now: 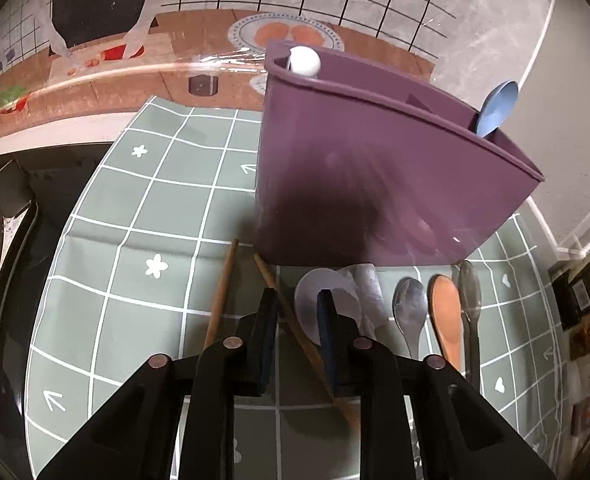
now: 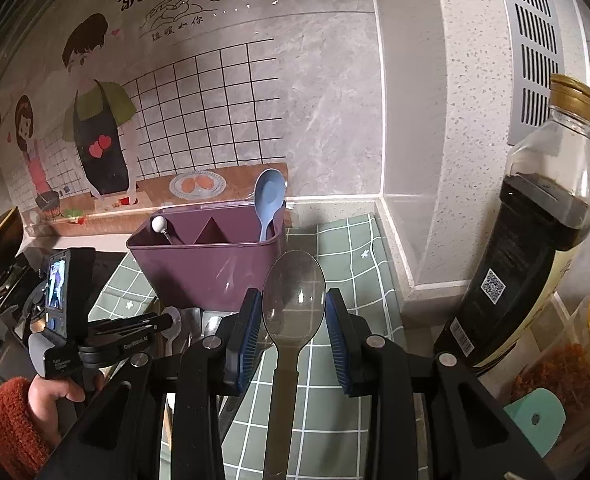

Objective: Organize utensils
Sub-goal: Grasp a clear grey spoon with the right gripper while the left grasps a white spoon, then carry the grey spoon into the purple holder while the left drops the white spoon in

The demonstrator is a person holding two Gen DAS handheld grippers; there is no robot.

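A purple utensil holder [image 1: 375, 168] stands on the green checked mat [image 1: 143, 216], with a blue spoon [image 1: 497, 108] and a white-knobbed utensil [image 1: 303, 61] in it. In front lie two wooden chopsticks [image 1: 223, 292], a pale spoon [image 1: 331, 304], a metal spoon [image 1: 410, 312], an orange spoon [image 1: 447, 316] and a dark clear spoon [image 1: 471, 296]. My left gripper [image 1: 295, 332] is open, straddling one chopstick [image 1: 291, 320]. In the right wrist view my right gripper [image 2: 294, 328] holds a clear plastic spoon [image 2: 294, 300] upright in front of the holder [image 2: 207, 264]; the bowl fills the gap between the pads.
A stove [image 1: 3, 260] lies left of the mat. A dark sauce bottle [image 2: 535, 224], a yellow-lidded jar [image 2: 575, 360] and a teal item [image 2: 539, 416] stand at the right by the wall corner. The left gripper's handle and hand [image 2: 59, 392] show at lower left.
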